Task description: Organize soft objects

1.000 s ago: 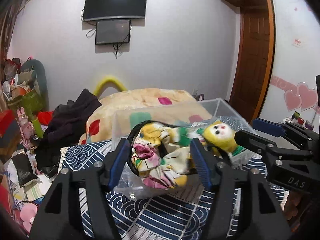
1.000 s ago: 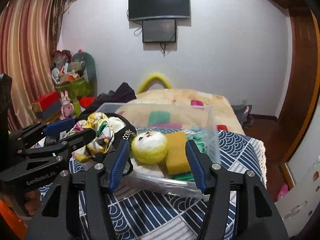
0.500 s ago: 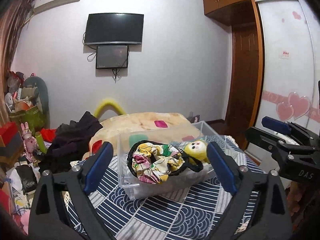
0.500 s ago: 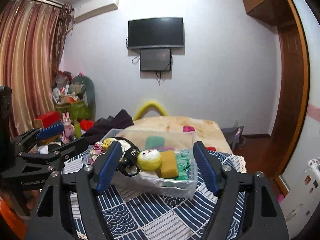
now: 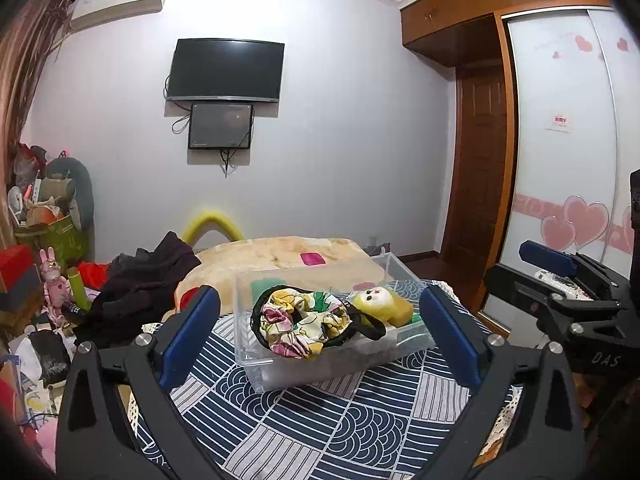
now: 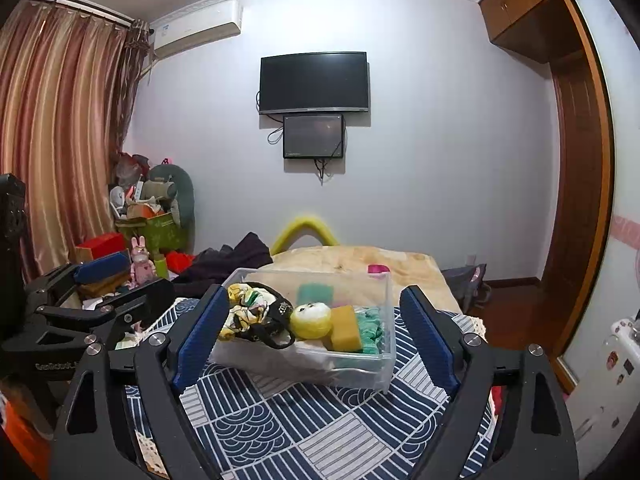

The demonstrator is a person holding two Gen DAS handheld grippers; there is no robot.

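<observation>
A clear plastic bin (image 5: 280,372) stands on the blue patterned tablecloth (image 5: 320,432). It holds a floral cloth bag with black trim (image 5: 304,322), a yellow plush doll (image 5: 374,300), a yellow sponge (image 6: 346,328) and green cloth (image 6: 370,326). The bin also shows in the right wrist view (image 6: 360,368). My left gripper (image 5: 318,338) is open and empty, back from the bin. My right gripper (image 6: 316,338) is open and empty, also back from it. Each gripper shows at the edge of the other's view.
Behind the table lies a bed with a beige blanket (image 5: 288,256) and dark clothes (image 5: 140,284). Clutter, boxes and a pink bunny toy (image 5: 54,280) fill the left side. A wooden door (image 5: 476,168) and a wardrobe with hearts (image 5: 572,216) stand at the right.
Both grippers opened wide and pulled back and up from the bin. The floral bag, held by the left gripper before, now lies in the bin.
</observation>
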